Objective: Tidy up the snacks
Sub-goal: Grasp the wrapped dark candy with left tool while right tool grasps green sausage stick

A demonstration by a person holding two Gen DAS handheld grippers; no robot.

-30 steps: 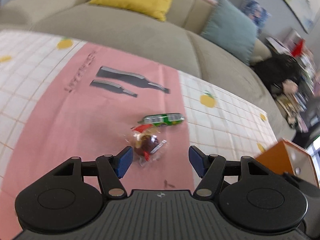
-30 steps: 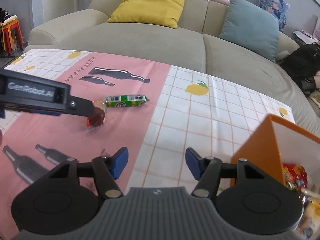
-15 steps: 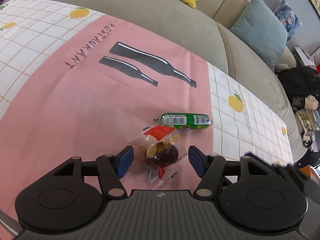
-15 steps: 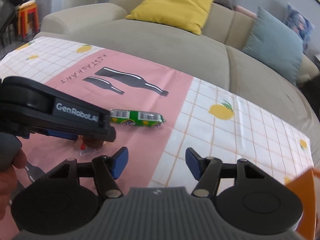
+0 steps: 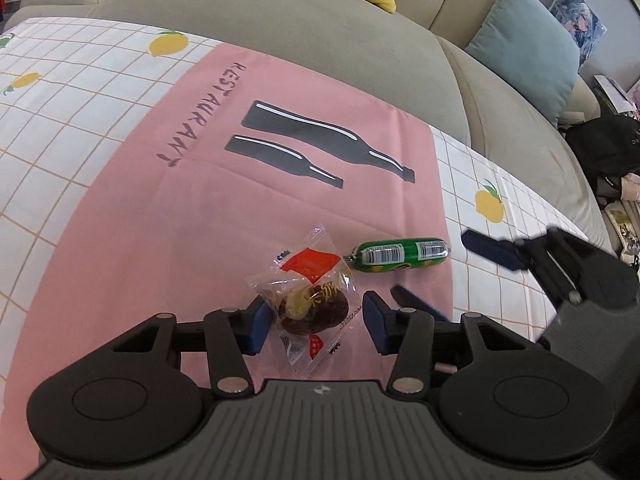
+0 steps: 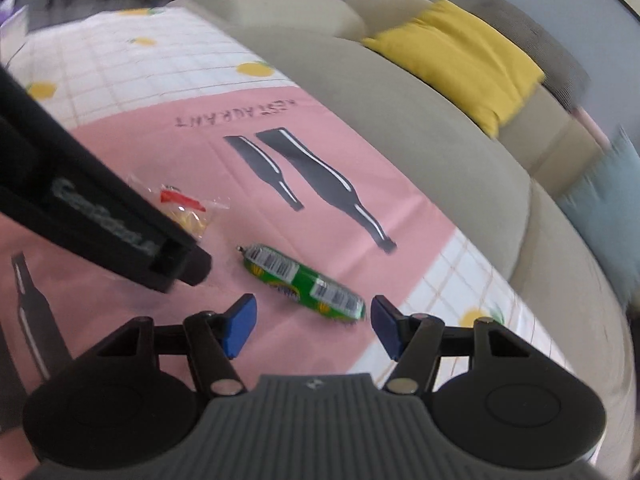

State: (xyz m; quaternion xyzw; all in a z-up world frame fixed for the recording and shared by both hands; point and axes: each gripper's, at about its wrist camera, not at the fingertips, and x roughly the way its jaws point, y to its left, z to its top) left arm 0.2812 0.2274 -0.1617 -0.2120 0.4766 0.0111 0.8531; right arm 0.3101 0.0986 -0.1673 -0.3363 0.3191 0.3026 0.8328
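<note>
Now — two pickups under way on the pink cloth.

My left gripper (image 5: 312,322) has just been closing around the clear-wrapped snack (image 5: 310,298); its jaws flank the wrapper, not yet pinching. My right gripper (image 6: 310,326), half open and empty, approaches the green sausage stick (image 6: 304,282), lying right of that snack — next, I'd guess, squeeze and lift. Checked lemon tablecloth (image 5: 72,128) beneath, beige sofa (image 5: 300,36) at the far side.
</note>
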